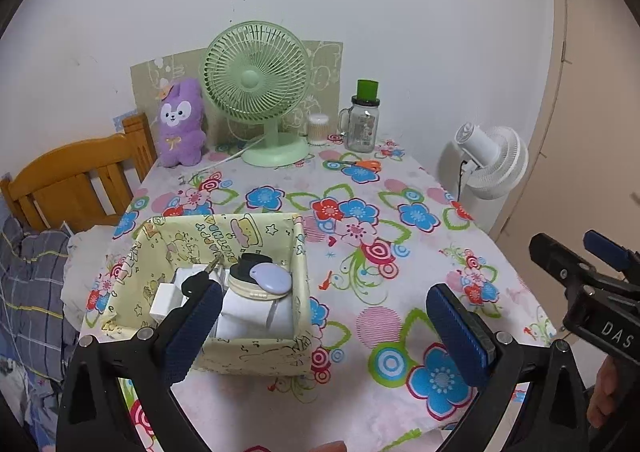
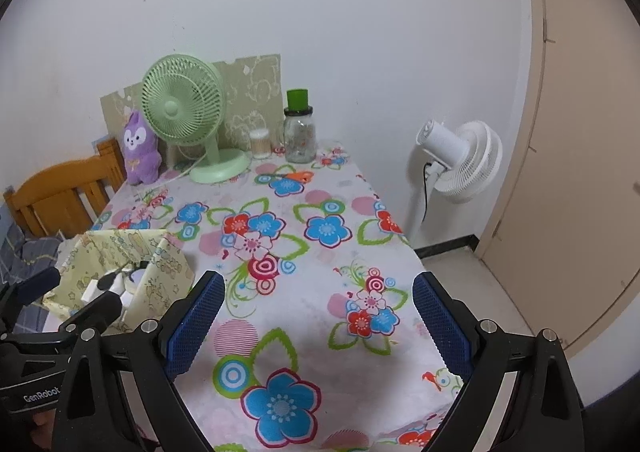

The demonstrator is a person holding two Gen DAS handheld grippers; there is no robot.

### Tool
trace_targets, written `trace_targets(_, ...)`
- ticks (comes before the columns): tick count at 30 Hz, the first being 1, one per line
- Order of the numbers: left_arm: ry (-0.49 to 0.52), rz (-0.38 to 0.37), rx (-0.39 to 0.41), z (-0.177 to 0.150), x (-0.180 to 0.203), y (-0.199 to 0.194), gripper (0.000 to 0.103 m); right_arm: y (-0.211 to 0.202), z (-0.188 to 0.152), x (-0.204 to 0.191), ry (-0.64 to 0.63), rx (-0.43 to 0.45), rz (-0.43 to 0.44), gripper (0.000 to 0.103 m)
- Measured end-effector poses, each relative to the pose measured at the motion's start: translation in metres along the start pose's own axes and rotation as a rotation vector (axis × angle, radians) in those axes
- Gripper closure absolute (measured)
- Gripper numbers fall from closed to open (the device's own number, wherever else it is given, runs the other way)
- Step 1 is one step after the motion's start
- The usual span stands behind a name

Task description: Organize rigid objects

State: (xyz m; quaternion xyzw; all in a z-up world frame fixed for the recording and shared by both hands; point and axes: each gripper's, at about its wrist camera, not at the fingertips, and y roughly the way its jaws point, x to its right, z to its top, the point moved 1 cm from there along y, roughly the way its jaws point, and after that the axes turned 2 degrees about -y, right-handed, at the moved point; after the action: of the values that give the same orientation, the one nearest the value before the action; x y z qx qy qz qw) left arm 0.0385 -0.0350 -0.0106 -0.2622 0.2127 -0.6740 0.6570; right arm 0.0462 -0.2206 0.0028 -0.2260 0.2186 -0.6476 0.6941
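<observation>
Both our left claw [image 1: 320, 326] and right claw [image 2: 318, 322] gape wide and empty. The small things already sit in the yellow box [image 1: 298, 252] at near left. We judge the orange scissors [image 1: 362, 164] far off remain; approach low, jaws spanning the handles.

Left gripper [image 1: 324, 328] hangs wide apart above the flowered tablecloth [image 1: 400, 272], nothing between its blue-padded fingers [image 1: 460, 336]. Just beside the left finger sits the pale yellow printed fabric box [image 1: 256, 352], holding white blocks, a lilac oval tag [image 1: 274, 279] and a black round piece. At the back stand a mint green desk fan [image 1: 256, 91] and a purple plush rabbit [image 1: 180, 123]. The right gripper [image 1: 592, 284] shows at the right edge.
</observation>
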Motion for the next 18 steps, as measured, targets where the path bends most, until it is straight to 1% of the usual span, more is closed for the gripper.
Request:
trace_targets(7,-0.004,-0.004,0.032,-0.005,0.006,-0.016,0.0,-0.014,-0.005,-0.001,-0.019,0.027,0.008,0.006)
trace_targets(13,-0.009,0.014,0.073,-0.012,0.009,-0.026,0.0,-0.021,-0.007,0.0,-0.017,0.053,0.029,0.004)
trace_targets(18,-0.015,0.019,0.104,-0.013,0.011,-0.034,0.0,-0.029,-0.011,-0.004,-0.043,0.083,0.037,0.003)
